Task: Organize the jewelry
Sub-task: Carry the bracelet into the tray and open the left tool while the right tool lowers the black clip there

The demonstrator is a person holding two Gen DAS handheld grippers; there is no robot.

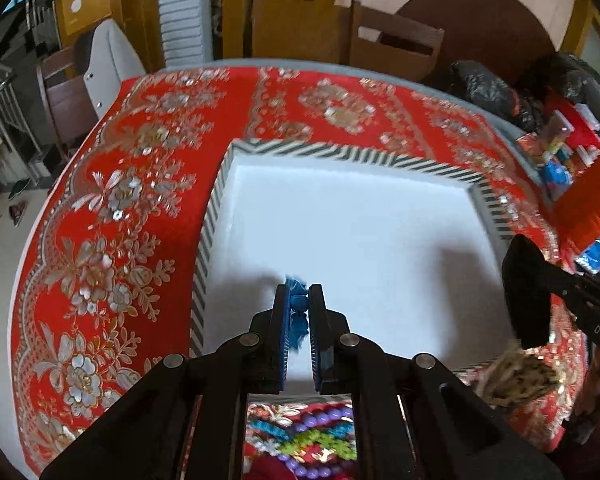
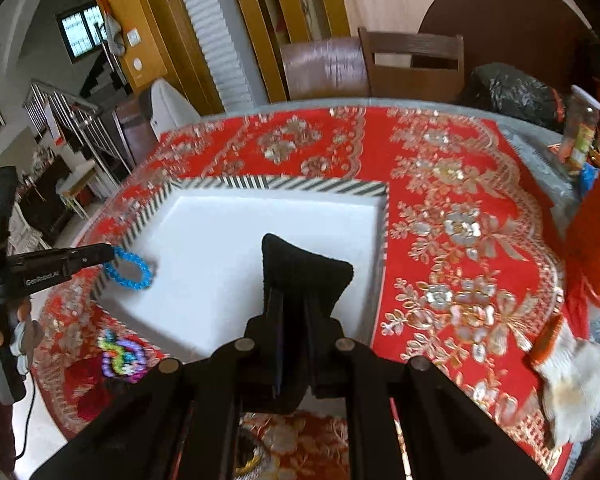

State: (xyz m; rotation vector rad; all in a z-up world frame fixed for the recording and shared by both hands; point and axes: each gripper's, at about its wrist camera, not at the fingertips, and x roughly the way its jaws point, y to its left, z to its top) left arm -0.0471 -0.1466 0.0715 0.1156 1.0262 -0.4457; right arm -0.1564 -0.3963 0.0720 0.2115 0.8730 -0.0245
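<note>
Clamping blue bead bracelet in left hand-held gripper over tray; right hand-held gripper pinching black cushion. Risk: cushion dropped onto bracelet, w/ both crowding one tray.

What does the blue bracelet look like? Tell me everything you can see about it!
The blue bracelet is a closed loop of shiny, see-through bright blue beads, like glass or plastic. The left tool pinches one side of it between its two fingers, so the loop hangs out beyond the fingertips over the near left corner of the white tray with the striped rim. Whether its far end touches the tray floor cannot be told. From the left wrist view, only a bunched blue bit shows between the fingers.
</note>
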